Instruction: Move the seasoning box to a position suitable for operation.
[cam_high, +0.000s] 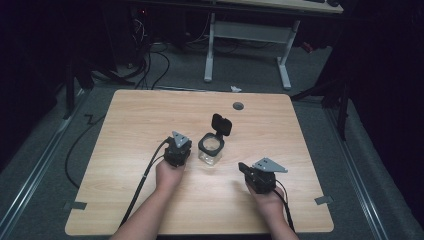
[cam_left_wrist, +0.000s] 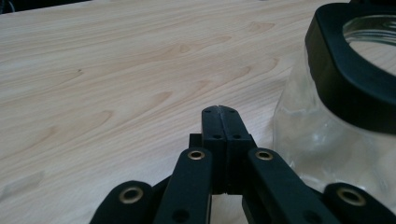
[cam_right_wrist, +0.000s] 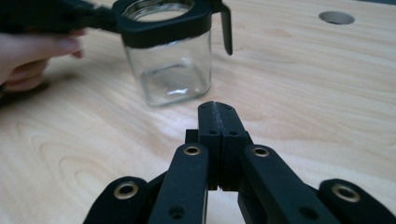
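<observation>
High view: jar mid-table, lid flipped up, between my left gripper and right gripper.
Left gripper view: jaws closed, empty, jar just beside.
Right gripper view: jaws closed, empty. Jar looks empty, probably. Next: close lid, I judge.

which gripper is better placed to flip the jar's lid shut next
Left, probably. The left gripper sits right beside the glass jar, whose hinged lid stands open. The right gripper is farther off. Both are shut and empty.

A dim lab: floor cables, bare wooden table, grey carpet.
</observation>
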